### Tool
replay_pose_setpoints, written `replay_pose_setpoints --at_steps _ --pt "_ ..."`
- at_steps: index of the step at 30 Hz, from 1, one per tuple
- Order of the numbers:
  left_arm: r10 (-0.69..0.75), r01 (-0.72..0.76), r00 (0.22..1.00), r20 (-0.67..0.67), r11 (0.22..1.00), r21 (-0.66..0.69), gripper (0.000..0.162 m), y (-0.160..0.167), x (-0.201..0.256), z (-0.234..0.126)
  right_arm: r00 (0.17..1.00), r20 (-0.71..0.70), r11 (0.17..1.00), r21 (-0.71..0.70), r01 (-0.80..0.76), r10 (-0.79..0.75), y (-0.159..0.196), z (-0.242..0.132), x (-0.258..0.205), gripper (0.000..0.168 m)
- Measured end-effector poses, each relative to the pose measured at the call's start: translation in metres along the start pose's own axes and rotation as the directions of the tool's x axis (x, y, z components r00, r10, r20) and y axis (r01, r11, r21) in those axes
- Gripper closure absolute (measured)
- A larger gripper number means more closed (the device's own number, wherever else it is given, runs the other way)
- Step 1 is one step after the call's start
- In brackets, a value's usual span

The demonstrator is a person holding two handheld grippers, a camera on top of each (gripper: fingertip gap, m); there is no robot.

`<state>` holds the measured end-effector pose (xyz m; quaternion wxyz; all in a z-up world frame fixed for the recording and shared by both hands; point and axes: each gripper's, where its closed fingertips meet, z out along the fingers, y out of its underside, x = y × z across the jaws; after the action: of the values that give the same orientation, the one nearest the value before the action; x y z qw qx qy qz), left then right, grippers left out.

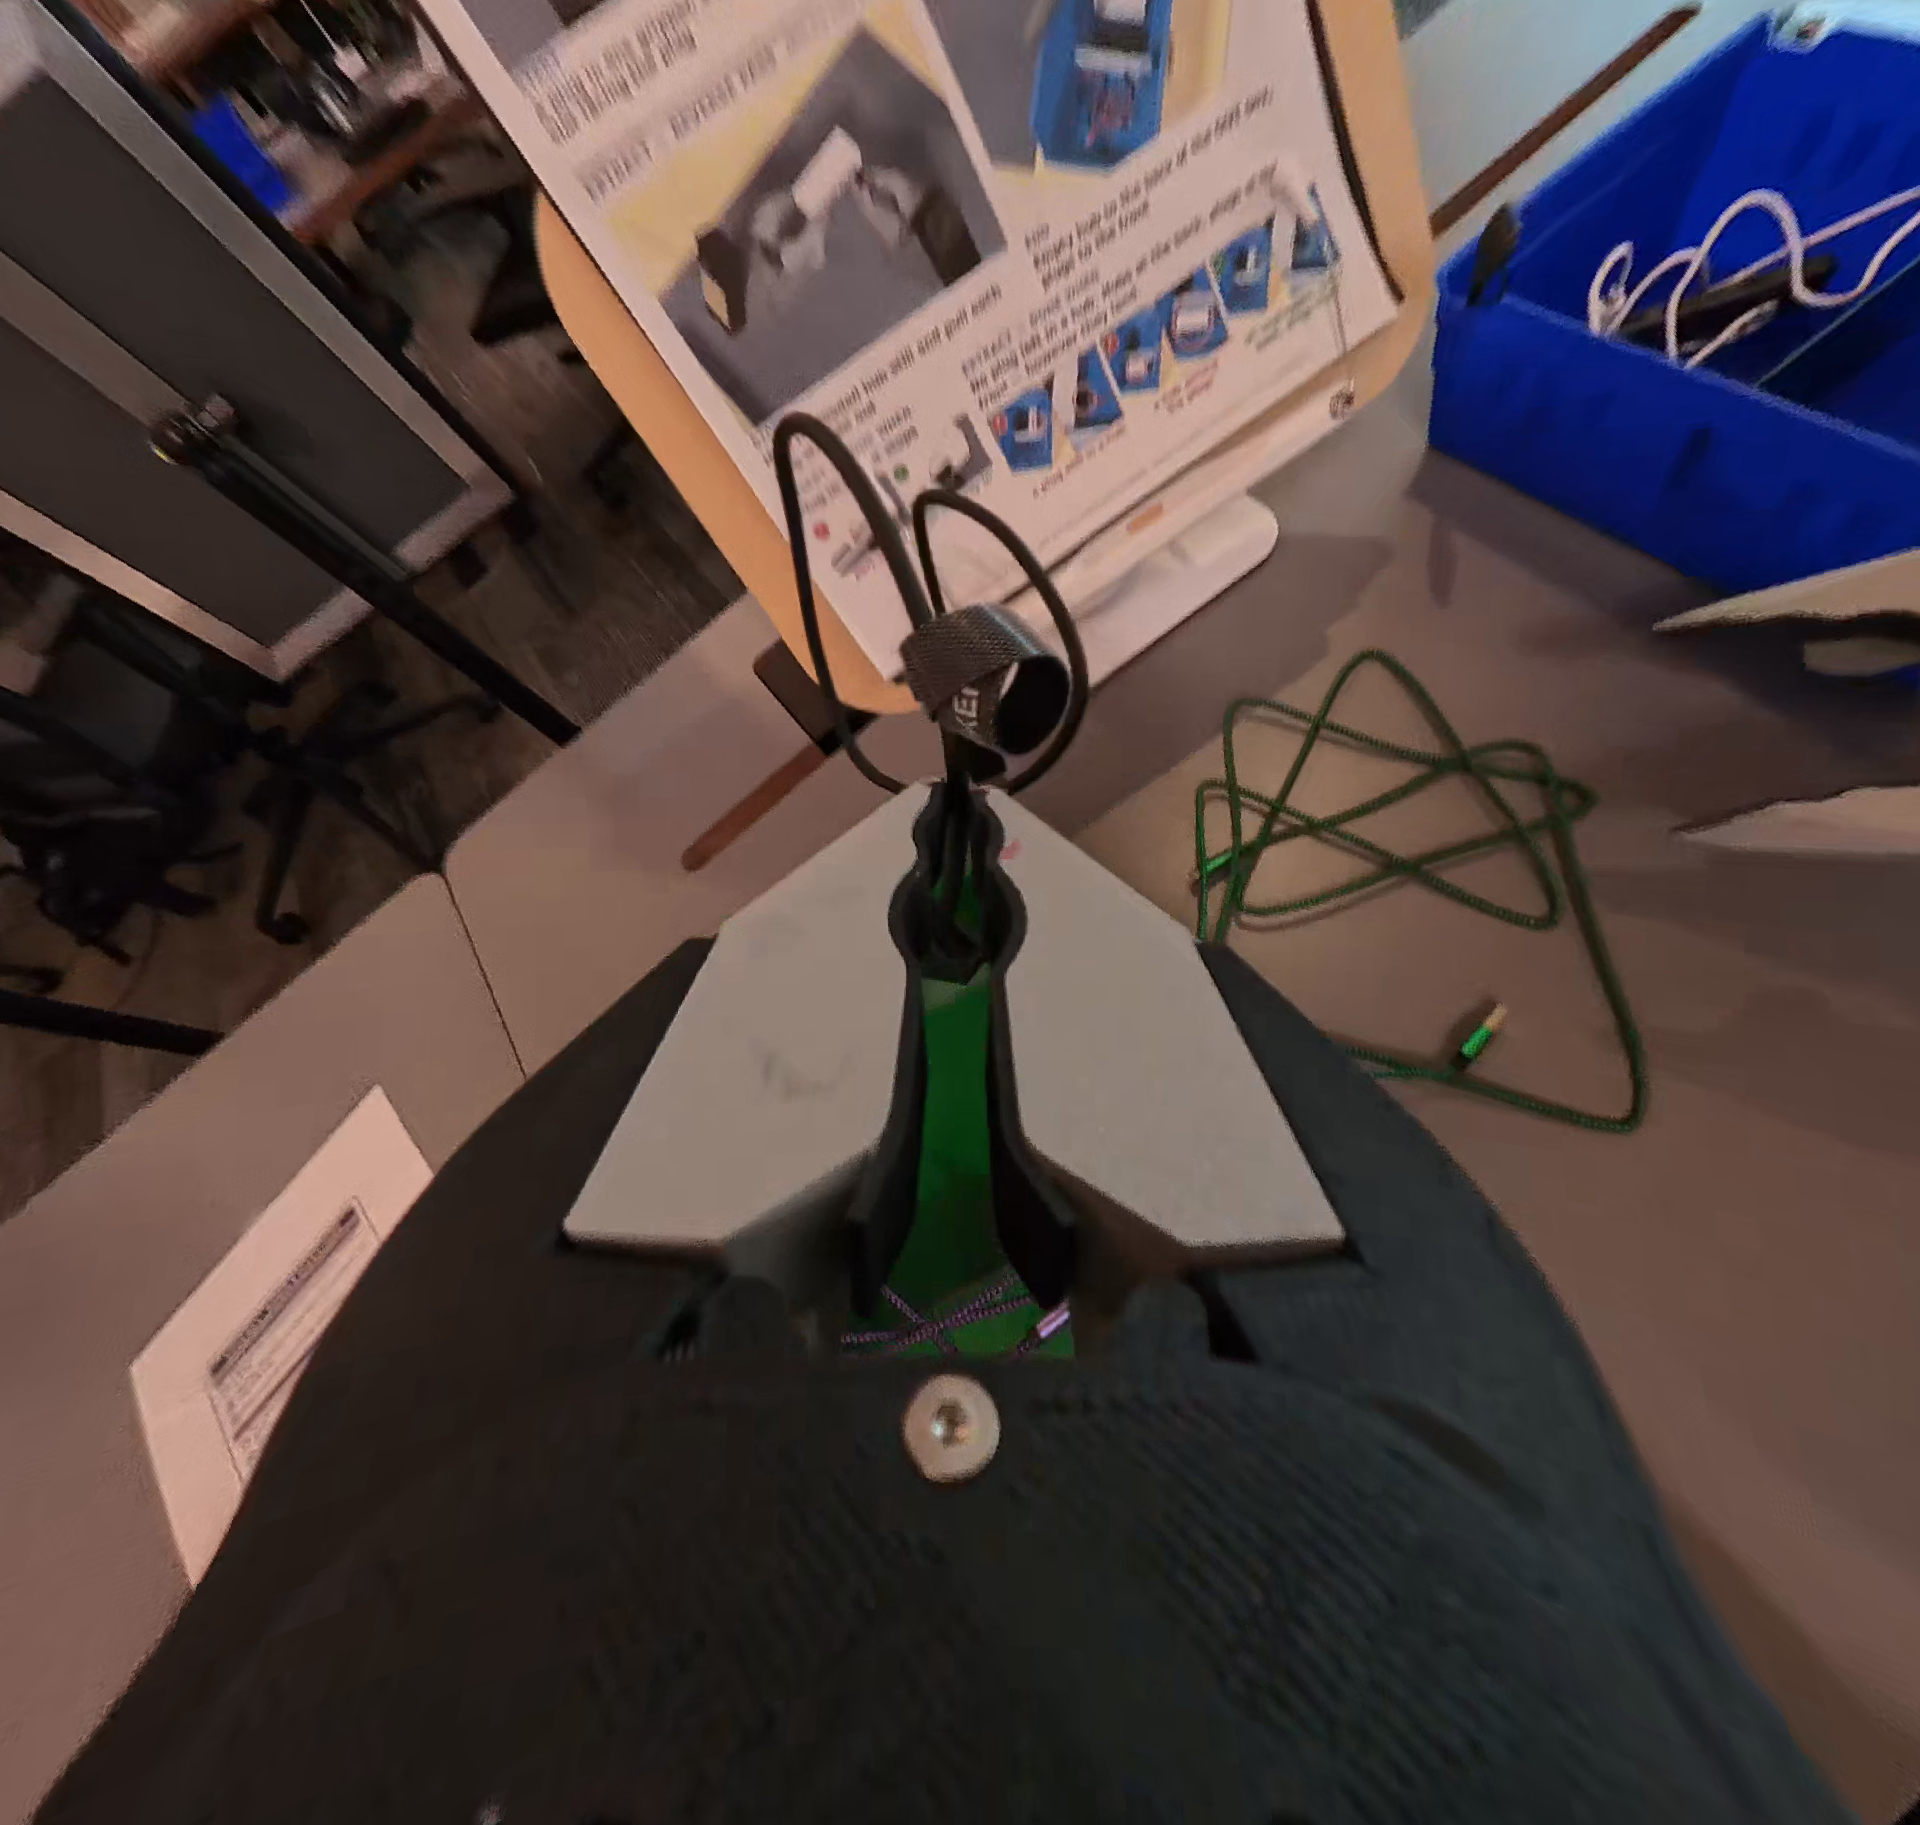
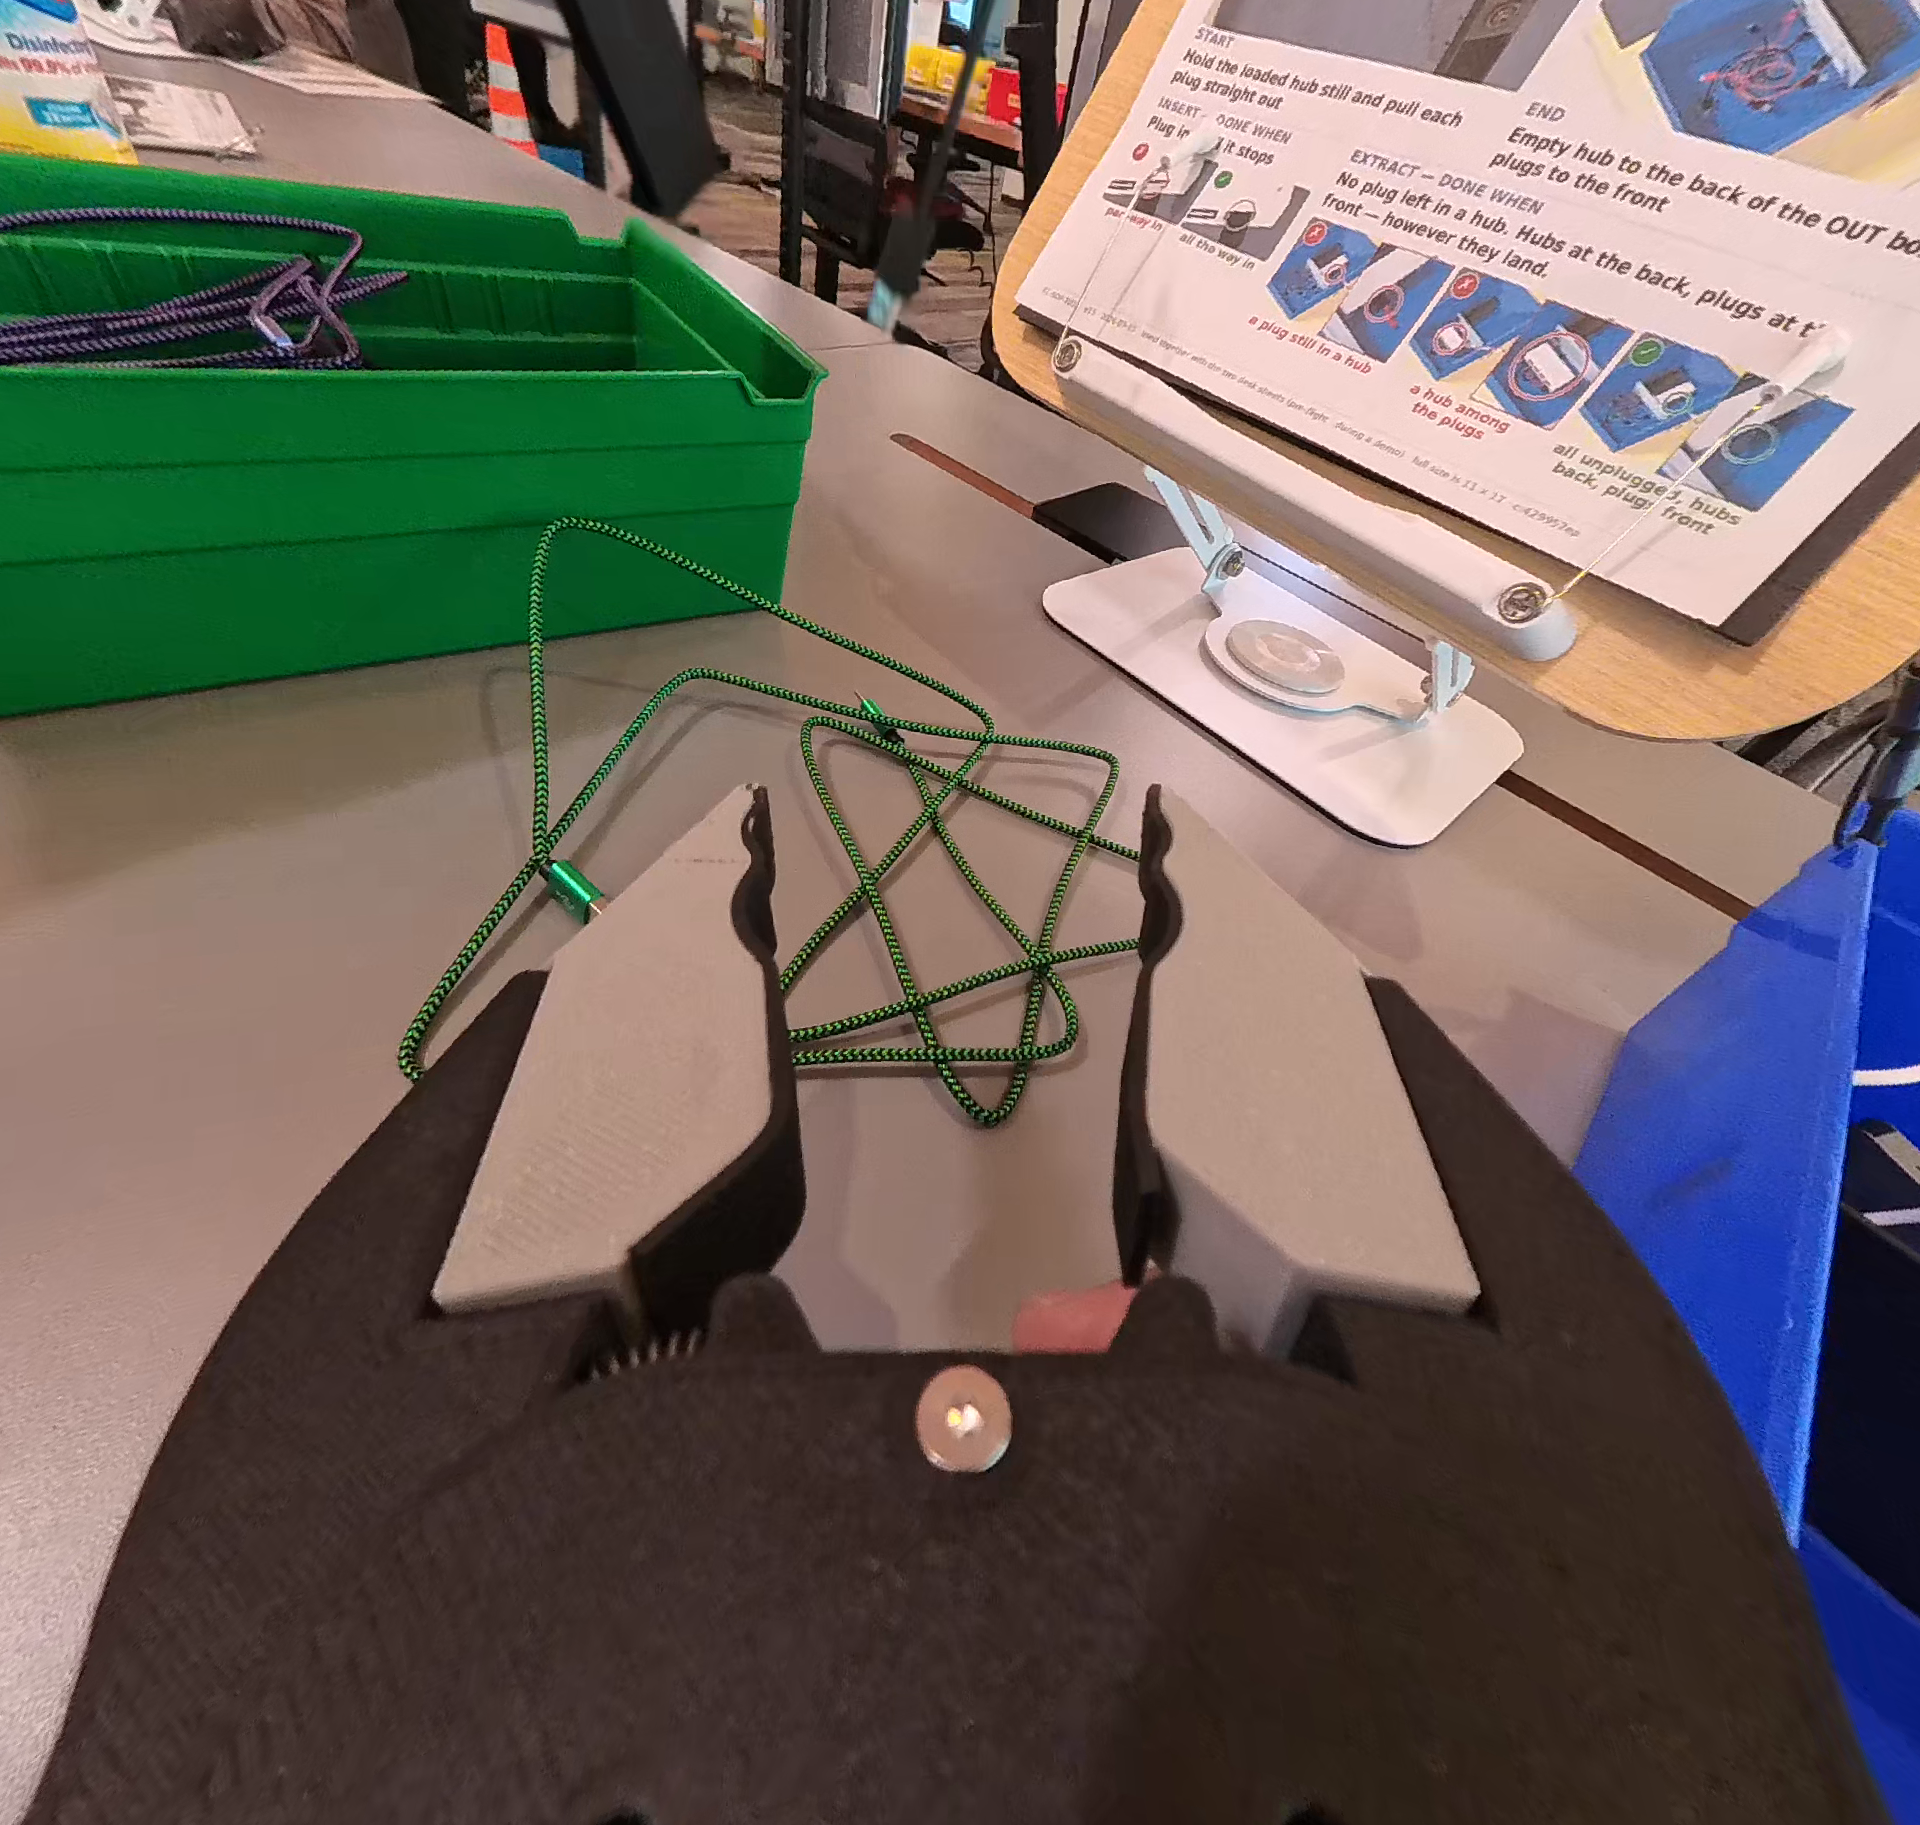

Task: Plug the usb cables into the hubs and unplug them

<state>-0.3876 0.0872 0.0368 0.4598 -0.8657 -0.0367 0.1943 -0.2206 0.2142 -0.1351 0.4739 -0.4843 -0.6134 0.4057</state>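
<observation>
Just beside the instruction stand, the limp, light green cable lies tangled beneath the wide-open right gripper, best pinched at its rigid plug, while the left gripper clamps a black cable.

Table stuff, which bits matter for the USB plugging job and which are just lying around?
For the job:
green braided cable
black cable in left hand-held gripper
purple cable in green bin
blue bin

Lying about:
instruction board
paper sheet

A green-and-black braided cable lies on the grey desk; a purple braided cable sits in the green bin; the blue bin holds white cable.
</observation>
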Motion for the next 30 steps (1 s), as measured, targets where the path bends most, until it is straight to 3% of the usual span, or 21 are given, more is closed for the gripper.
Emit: replay_pose_setpoints --at_steps 5,9,14,18,24,27,30 --pt "-0.004 0.015 0.998 -0.063 0.983 0.181 0.162 -0.058 0.026 -0.042 1.000 -0.006 1.000 0.002 -0.001 0.001 0.000 0.000 0.001 0.099" --pt "0.088 -0.060 0.987 -0.132 0.977 0.202 0.161 -0.072 0.074 -0.051 1.000 -0.021 1.000 0.027 -0.008 0.009 -0.005 -0.004 0.006 0.099" --pt "0.219 -0.189 0.963 -0.157 0.964 0.186 0.162 -0.053 0.140 -0.028 0.998 -0.037 0.991 0.128 -0.049 0.054 -0.024 -0.017 0.018 0.097" --pt "0.275 -0.250 0.949 -0.156 0.955 0.159 0.162 -0.016 0.173 0.008 0.995 -0.037 0.977 0.199 -0.082 0.091 -0.036 -0.027 0.025 0.096" --pt "0.157 -0.095 0.963 -0.218 0.958 0.272 0.162 0.007 0.203 0.046 0.997 -0.019 0.955 0.289 -0.061 0.069 -0.052 -0.038 0.021 0.095" --pt "0.105 -0.026 0.975 -0.196 0.929 0.370 0.162 0.011 0.201 0.060 0.999 -0.031 0.933 0.358 -0.024 0.038 -0.064 -0.048 0.019 0.102" --pt "-0.006 0.111 0.967 -0.255 0.909 0.401 0.162 0.018 0.206 0.075 0.999 -0.040 0.934 0.356 -0.014 0.031 -0.062 -0.046 0.018 0.107"
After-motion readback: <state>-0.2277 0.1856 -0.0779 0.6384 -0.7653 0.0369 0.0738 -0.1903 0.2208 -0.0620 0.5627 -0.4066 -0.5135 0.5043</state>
